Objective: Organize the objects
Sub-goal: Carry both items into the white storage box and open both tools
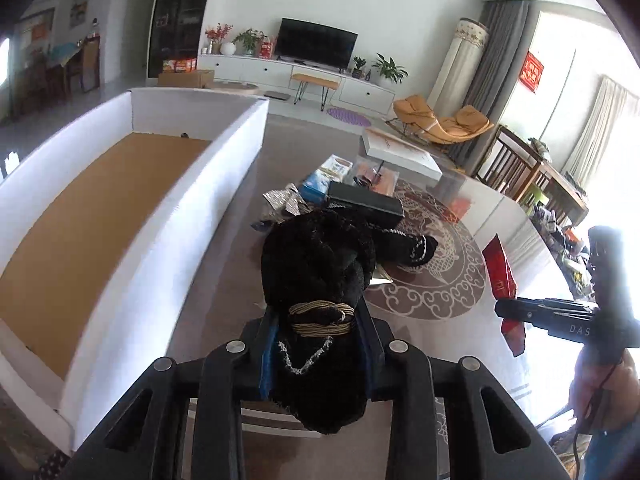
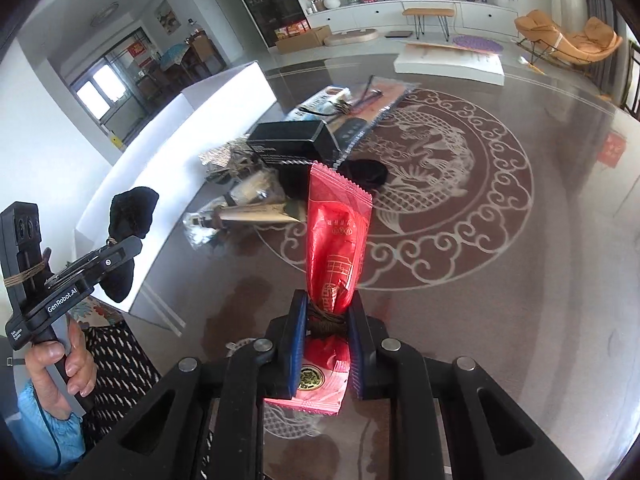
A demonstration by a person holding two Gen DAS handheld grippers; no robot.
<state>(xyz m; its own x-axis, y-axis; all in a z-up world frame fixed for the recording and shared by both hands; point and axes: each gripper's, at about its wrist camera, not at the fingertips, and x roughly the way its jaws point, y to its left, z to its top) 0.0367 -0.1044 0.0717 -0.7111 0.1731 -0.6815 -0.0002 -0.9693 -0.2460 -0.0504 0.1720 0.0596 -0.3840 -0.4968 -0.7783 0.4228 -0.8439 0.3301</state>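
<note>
Pouches both lifted: left gripper (image 1: 320, 344) clamps black velvet drawstring pouch (image 1: 320, 272), long axis forward; right gripper (image 2: 326, 340) clamps red foil packet (image 2: 336, 236). Long white cardboard-floored box (image 1: 168, 216) lies immediately left of black pouch; left hand nearer.

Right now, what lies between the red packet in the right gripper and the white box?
In the right wrist view, a silver foil packet lies on the floor between red packet and white box.

Glossy patterned table (image 2: 500, 264), black box (image 2: 292, 146), foil packets (image 2: 224, 158), white tray (image 1: 168, 216)
</note>
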